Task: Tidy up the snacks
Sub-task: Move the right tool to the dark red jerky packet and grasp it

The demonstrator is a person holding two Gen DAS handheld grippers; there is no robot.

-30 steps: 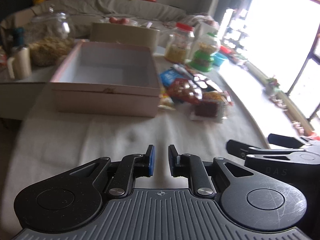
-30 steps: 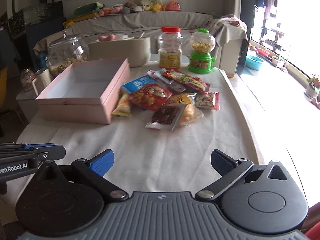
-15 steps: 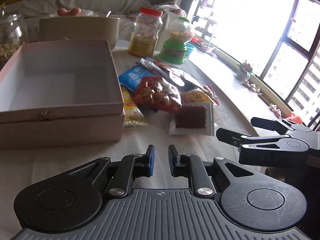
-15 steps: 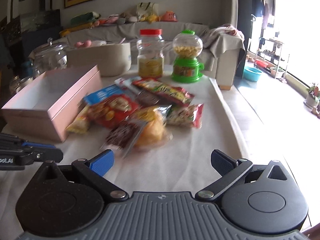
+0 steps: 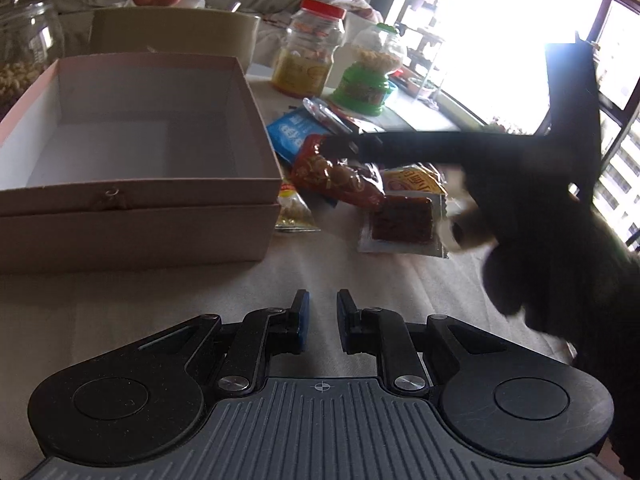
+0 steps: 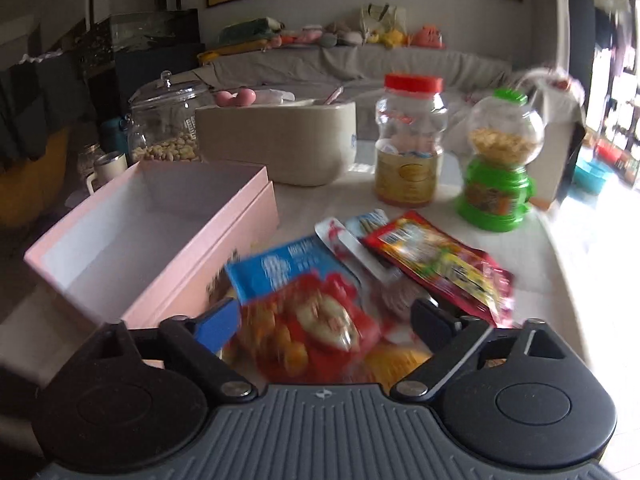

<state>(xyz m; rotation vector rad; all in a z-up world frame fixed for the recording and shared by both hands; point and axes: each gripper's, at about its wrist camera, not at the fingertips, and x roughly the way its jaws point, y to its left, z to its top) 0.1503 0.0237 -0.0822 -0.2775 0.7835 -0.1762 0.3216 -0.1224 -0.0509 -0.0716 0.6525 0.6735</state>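
An open pink box (image 5: 140,184) (image 6: 208,264) stands empty on the white cloth, left of a pile of snack packets. My right gripper (image 6: 324,314) is low over that pile. Its jaws are closing with a red snack bag (image 6: 316,332) (image 5: 336,176) between them, and the pads stand clear of the bag. In the left wrist view one of its dark fingers (image 5: 400,146) stretches across the pile. A blue packet (image 6: 288,268) and a long red and yellow packet (image 6: 444,260) lie just beyond. My left gripper (image 5: 322,308) hovers over bare cloth in front of the box, shut and holding nothing.
A dark brown square packet (image 5: 402,224) and a yellow packet (image 5: 416,180) lie nearest the right hand. Behind the pile stand a red-lidded jar (image 6: 408,148), a green candy dispenser (image 6: 500,160), a beige tub (image 6: 280,144) and a glass jar of nuts (image 6: 168,128).
My right gripper has pushed forward to the snack pile and its jaws have narrowed around the red bag. The left gripper swung towards the box and snacks, then held still.
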